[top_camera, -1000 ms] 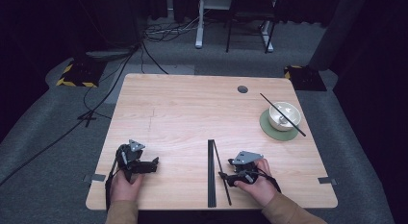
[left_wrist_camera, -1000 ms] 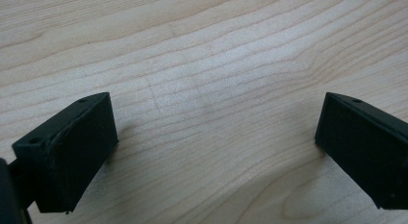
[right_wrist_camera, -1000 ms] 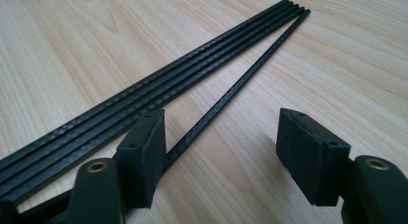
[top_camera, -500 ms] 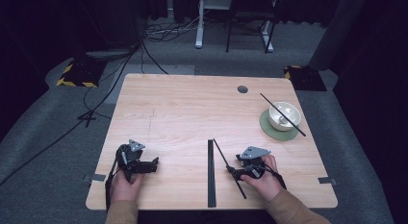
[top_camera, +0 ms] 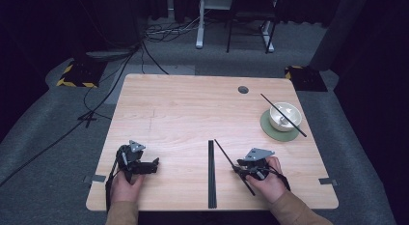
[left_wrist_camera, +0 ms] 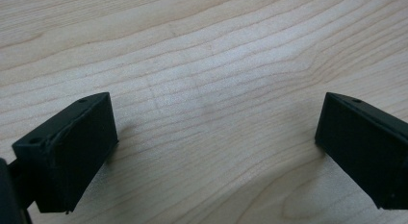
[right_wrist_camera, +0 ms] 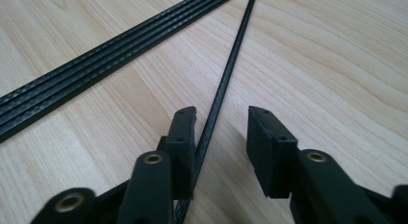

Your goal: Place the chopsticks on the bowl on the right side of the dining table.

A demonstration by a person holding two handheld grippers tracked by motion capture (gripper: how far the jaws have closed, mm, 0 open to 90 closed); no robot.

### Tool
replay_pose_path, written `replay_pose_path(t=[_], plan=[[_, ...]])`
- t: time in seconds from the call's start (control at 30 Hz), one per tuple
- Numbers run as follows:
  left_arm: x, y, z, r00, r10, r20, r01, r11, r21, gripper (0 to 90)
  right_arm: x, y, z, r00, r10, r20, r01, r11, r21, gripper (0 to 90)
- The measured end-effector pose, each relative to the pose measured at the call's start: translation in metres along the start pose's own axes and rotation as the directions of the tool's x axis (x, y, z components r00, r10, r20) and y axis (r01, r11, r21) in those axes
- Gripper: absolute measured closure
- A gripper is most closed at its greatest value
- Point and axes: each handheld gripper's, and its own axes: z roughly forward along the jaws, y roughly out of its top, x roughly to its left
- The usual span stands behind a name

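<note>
R gripper (right_wrist_camera: 221, 137) jaws astride black rod (right_wrist_camera: 226, 84), no labels

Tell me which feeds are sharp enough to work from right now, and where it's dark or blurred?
High view: table evenly lit, surroundings very dark, bowl small but readable. Left gripper view: wood grain crisp, soft shadows beside both jaws. Right gripper view: thin black rod sharp between the jaws, nearest gripper parts at the bottom edge blurred.
</note>
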Motion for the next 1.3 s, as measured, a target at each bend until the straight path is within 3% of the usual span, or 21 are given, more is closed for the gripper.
replay_pose_path(t=[0.07,0.57,0.9,1.3], plan=[[0.000,0.000,0.000,1.0000,0.000,-0.001,0.000,1.0000,0.000,1.1,-0.001,-0.001,-0.001,0.9999,0.011,-0.001,-0.011,1.000,0.001,71.9],[0.000,0.000,0.000,1.0000,0.001,-0.001,-0.001,1.0000,-0.003,1.1,-0.012,-0.004,-0.004,0.9989,0.038,0.026,-0.038,0.999,-0.002,85.6],[0.000,0.000,0.000,1.0000,0.001,-0.002,-0.001,1.0000,-0.001,1.1,-0.017,-0.006,-0.004,0.9969,0.049,0.063,-0.048,0.999,-0.015,86.9],[0.000,0.000,0.000,1.0000,0.000,-0.001,0.000,1.0000,0.000,1.1,-0.022,-0.002,-0.017,0.9979,0.054,0.036,-0.052,0.998,-0.043,87.0]])
